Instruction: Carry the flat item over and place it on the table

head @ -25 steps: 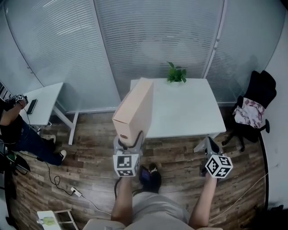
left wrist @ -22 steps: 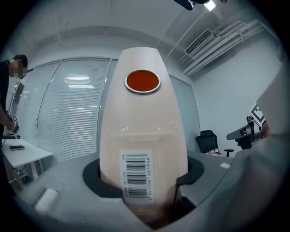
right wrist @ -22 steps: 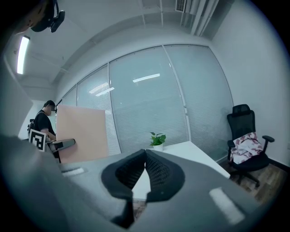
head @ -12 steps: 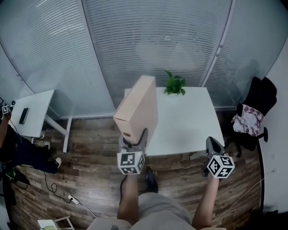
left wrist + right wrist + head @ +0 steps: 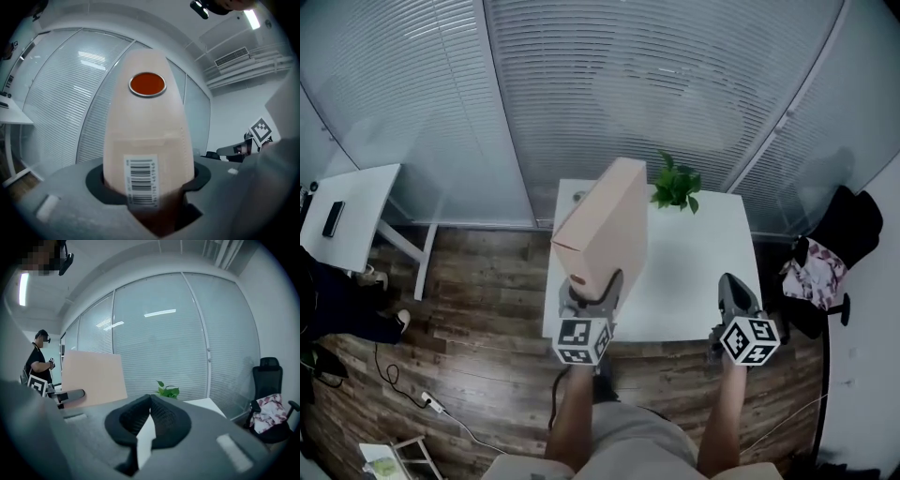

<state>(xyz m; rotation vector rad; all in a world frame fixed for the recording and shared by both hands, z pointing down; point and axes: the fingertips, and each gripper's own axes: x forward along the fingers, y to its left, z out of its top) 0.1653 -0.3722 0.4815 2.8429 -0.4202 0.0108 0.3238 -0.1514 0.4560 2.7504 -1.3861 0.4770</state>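
Observation:
A flat tan cardboard box (image 5: 605, 230) stands on edge, tilted away from me, with my left gripper (image 5: 589, 286) shut on its lower end. The left gripper view shows the box's narrow end (image 5: 147, 136) filling the jaws, with a barcode label (image 5: 140, 180) and a round red sticker (image 5: 147, 84). It hangs over the left part of the white table (image 5: 694, 272). My right gripper (image 5: 731, 295) is over the table's near right edge, its jaws together and holding nothing (image 5: 149, 401). From the right gripper view the box (image 5: 91, 378) is at the left.
A small potted plant (image 5: 675, 185) stands at the table's far edge. A black chair (image 5: 825, 272) with clothes is at the right. A second white desk (image 5: 356, 202) and a person (image 5: 319, 300) are at the left. Glass walls with blinds run behind. A power strip (image 5: 431, 405) lies on the wood floor.
I have come closer to the white table: it now lies right under both grippers. The box stays in the left gripper at the same tilt. The right gripper remains shut.

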